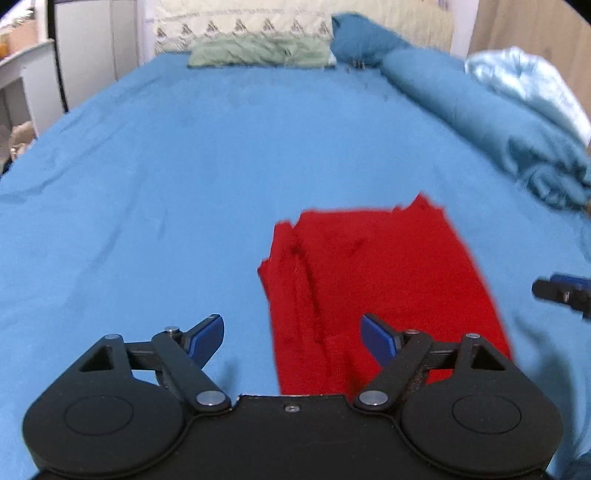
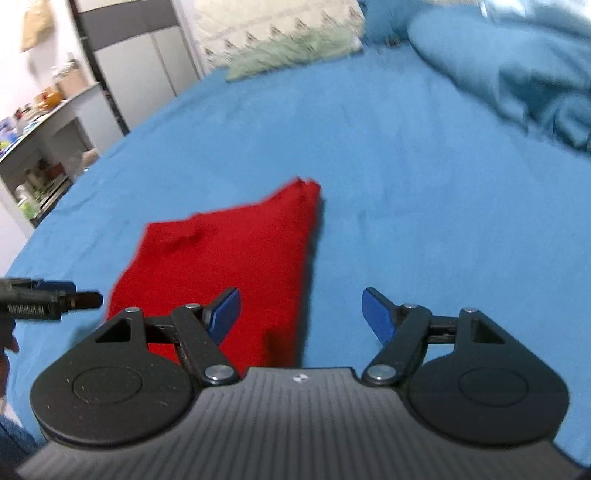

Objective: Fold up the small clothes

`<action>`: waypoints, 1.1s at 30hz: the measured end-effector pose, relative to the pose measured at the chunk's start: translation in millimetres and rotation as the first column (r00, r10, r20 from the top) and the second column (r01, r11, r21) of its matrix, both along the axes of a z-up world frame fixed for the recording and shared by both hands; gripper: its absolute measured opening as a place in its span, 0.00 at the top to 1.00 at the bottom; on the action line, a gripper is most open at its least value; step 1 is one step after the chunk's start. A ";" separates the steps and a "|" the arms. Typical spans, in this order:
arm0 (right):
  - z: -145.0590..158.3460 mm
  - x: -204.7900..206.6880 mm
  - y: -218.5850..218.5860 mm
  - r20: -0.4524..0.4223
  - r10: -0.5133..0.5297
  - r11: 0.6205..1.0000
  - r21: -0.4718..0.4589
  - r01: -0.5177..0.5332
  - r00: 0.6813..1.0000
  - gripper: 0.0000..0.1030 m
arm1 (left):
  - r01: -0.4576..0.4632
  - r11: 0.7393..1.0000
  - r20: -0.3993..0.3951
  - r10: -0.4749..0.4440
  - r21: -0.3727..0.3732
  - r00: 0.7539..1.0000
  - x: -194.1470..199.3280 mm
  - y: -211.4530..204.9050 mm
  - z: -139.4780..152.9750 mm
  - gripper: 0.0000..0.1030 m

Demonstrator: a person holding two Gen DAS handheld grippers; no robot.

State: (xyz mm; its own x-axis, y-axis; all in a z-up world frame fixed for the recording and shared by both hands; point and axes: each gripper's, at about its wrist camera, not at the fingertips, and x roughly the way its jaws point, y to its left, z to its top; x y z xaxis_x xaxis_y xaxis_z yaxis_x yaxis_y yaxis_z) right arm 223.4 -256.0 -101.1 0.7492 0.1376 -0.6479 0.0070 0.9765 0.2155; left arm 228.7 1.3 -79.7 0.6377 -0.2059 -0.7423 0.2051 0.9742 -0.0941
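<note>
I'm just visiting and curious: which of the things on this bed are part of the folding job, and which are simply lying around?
Part of the job:
red garment, lying on the bed
left gripper, open
right gripper, open

Just lying about:
blue bedsheet
green pillow
patterned pillow
bunched blue duvet
shelves of clutter

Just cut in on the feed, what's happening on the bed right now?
A person with a handheld gripper in each hand is folding a red garment on the blue bed sheet. The garment lies folded into a rough rectangle. The left gripper and right gripper are both open and hold nothing, one at each near side of the cloth. A bundled blue duvet sits at the far right.
</note>
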 end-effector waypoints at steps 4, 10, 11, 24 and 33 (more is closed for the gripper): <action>47.1 -44.2 18.1 0.058 -0.007 0.998 -0.061 0.011 0.998 0.02 | -0.027 1.000 0.092 0.027 0.003 0.995 -44.0 1.3 43.9 0.02; 95.8 -115.7 45.1 0.120 -0.069 0.994 -0.072 0.078 0.990 0.00 | -0.060 0.993 0.194 0.040 0.098 0.980 -125.1 2.0 82.5 0.00; 100.3 -124.8 49.3 0.107 -0.084 0.993 -0.074 0.093 0.991 0.00 | -0.067 0.992 0.193 0.045 0.107 0.980 -134.1 2.1 83.4 0.00; 102.1 -217.8 103.9 -0.020 -0.140 0.972 -0.191 0.133 0.990 0.00 | -0.091 0.984 0.160 0.066 0.154 0.985 -222.5 7.5 80.0 0.00; 92.5 -236.0 107.2 -0.056 -0.160 0.970 -0.192 0.147 0.985 0.00 | -0.094 0.982 0.179 0.065 0.164 0.982 -233.8 7.1 77.0 0.00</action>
State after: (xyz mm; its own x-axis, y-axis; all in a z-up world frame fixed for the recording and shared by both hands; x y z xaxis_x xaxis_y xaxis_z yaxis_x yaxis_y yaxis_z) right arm -12.6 -148.8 -8.6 0.7032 -0.1037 -0.7034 0.1687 0.9854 0.0234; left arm -5.1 8.5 -2.7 0.7679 -0.0293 -0.6399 0.1249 0.9866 0.1048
